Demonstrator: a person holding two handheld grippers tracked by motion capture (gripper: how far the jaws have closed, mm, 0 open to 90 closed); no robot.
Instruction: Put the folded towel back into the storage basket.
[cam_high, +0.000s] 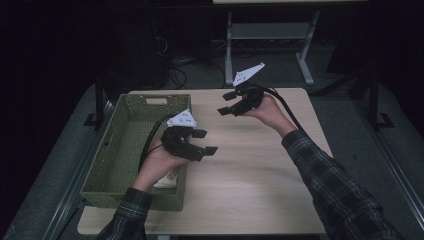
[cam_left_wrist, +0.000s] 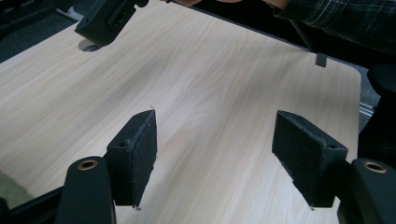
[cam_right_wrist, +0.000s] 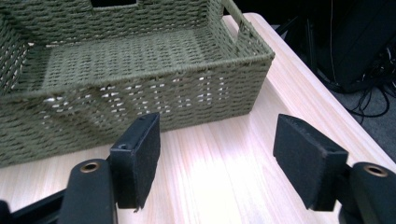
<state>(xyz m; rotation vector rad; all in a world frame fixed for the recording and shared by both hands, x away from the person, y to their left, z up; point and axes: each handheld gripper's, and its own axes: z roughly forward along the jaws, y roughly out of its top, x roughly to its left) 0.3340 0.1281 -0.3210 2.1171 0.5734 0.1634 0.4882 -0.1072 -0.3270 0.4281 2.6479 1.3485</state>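
My left gripper (cam_high: 205, 141) hovers over the table beside the right wall of a green woven basket (cam_high: 112, 155), jaws pointing right. In the left gripper view its jaws (cam_left_wrist: 224, 154) stand wide apart over bare wood, nothing between them. My right gripper (cam_high: 225, 102) is held above the far middle of the table, jaws pointing left toward the basket. The right gripper view has its jaws (cam_right_wrist: 219, 158) open and empty, facing the basket's side wall (cam_right_wrist: 140, 98). A small white thing (cam_high: 167, 180) lies in the basket's near right corner, partly hidden by the left hand.
The light wooden table (cam_high: 250, 175) carries the basket along its left edge. The right gripper's body (cam_left_wrist: 109, 18) and a plaid sleeve (cam_left_wrist: 336, 18) cross the top of the left gripper view. Beyond the table stand a white desk frame (cam_high: 305, 60) and cables on a dark floor.
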